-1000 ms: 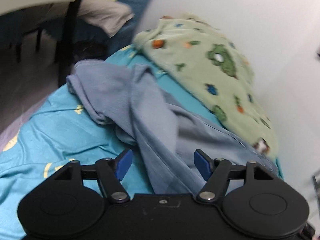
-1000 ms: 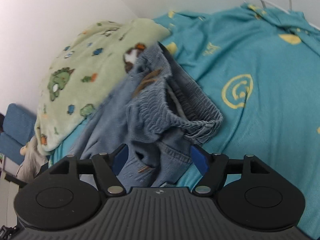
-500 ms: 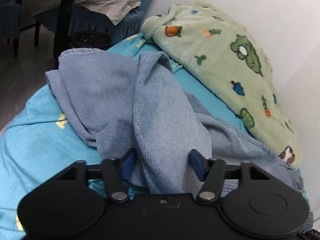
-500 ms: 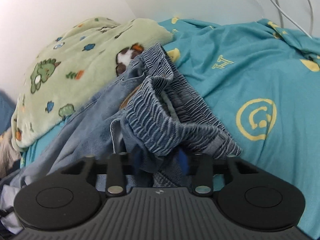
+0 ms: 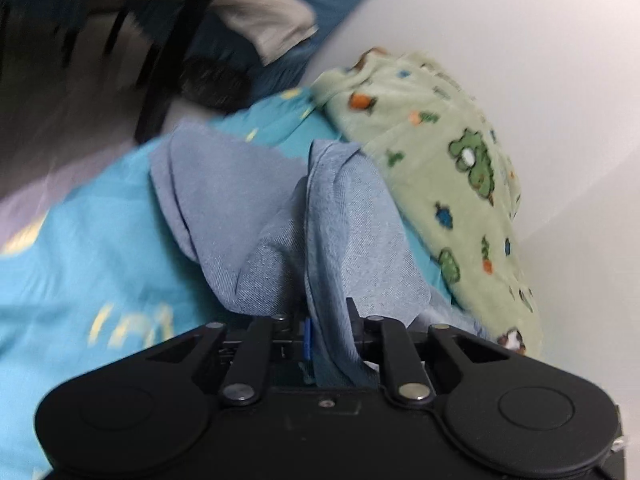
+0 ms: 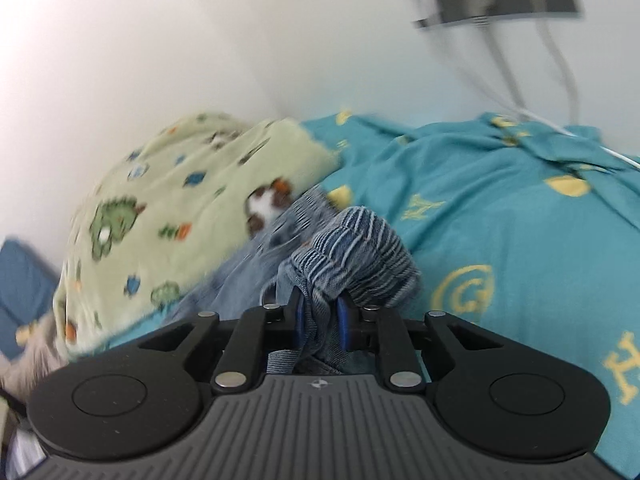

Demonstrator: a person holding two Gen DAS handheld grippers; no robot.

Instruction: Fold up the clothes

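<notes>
A pair of blue denim trousers lies crumpled on a teal bedsheet. In the left wrist view its legs spread ahead and my left gripper is shut on a fold of a leg. In the right wrist view the elastic ribbed waistband bunches up in front of my right gripper, which is shut on it and lifts it a little off the sheet.
A green dinosaur-print fleece blanket lies along the white wall beside the trousers. A dark chair leg and floor are past the bed's end. A wall socket with cables hangs above the bed.
Both grippers went from open to shut on the trousers, the left on a leg, the right on the waistband. Both views have swung upward as the cloth is lifted.
</notes>
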